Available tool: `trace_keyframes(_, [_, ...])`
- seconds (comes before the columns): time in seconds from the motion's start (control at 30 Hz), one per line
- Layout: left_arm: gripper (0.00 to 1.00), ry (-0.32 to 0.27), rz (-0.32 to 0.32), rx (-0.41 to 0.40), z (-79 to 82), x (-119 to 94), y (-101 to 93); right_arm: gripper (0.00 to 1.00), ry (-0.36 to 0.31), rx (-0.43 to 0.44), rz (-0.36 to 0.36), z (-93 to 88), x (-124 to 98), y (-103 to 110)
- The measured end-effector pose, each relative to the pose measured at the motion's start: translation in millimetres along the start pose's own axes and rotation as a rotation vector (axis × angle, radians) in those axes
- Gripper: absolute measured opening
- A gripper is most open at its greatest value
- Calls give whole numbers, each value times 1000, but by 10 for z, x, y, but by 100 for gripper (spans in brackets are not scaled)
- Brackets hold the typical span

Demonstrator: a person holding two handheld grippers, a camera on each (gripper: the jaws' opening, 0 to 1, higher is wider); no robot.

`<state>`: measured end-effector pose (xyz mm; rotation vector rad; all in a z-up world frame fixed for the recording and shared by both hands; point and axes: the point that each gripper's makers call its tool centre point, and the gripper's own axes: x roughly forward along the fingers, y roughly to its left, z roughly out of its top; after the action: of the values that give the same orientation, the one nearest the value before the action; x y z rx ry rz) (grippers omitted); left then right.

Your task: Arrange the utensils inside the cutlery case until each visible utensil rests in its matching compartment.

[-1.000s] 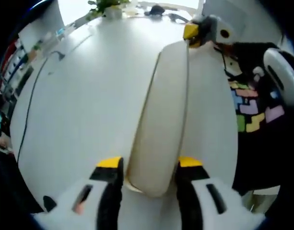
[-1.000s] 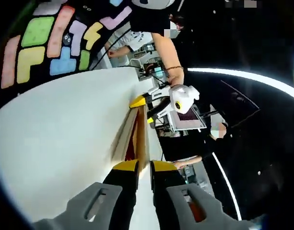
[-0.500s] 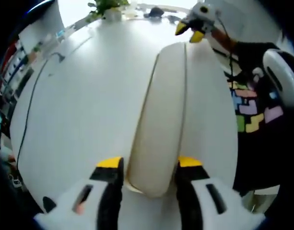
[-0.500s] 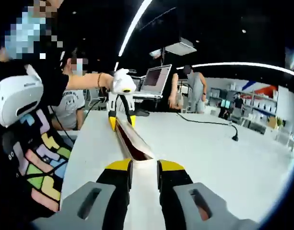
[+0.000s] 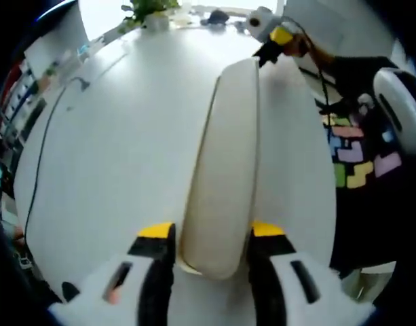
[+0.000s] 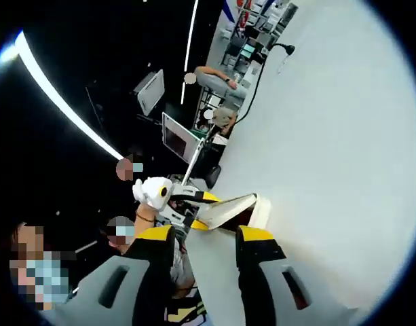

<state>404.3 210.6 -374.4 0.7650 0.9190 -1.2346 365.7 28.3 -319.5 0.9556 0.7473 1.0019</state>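
Observation:
A long cream cutlery case lies lengthwise on the white table. My left gripper is shut on its near end, one yellow-tipped jaw on each side. At the case's far end hovers my right gripper, just off the case. In the right gripper view the case looks short, end-on, just beyond my right gripper. That gripper is open, with nothing between its jaws. The left gripper holds the case's other end. The case hides any utensils.
A thin black cable runs along the table's left side and a potted plant stands at the far edge. A person in a black shirt with coloured blocks is at the right. Laptops and seated people are behind the table.
My right gripper has let go of the case's far end, opened wider and rolled away. The left gripper keeps its hold and the case has barely shifted.

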Motion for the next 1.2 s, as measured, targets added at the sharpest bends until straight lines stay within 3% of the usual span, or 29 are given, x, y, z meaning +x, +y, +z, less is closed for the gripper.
trace_keyframes(0.07, [43,-4,-4,8,5,2,-1,35,-2,62,12,29,30,1])
trace_keyframes(0.3, [42,-17,-13,30,19,10,-7,25,-17,129,-1,198,126,-112])
trace_keyframes(0.47, [42,-16,-19,44,30,18,-21,16,25,168,-15,172,199,-183])
trace_keyframes(0.63, [41,-17,-21,52,37,19,-36,15,28,209,12,162,231,-159])
trace_keyframes(0.77, [41,-19,-21,53,41,22,-46,10,-9,356,32,159,232,-124])
trace_keyframes(0.9, [41,-24,-22,53,52,27,-53,8,-11,363,17,121,205,-120])
trace_keyframes(1.2, [46,-69,-23,45,83,41,-67,4,-37,331,57,311,114,68])
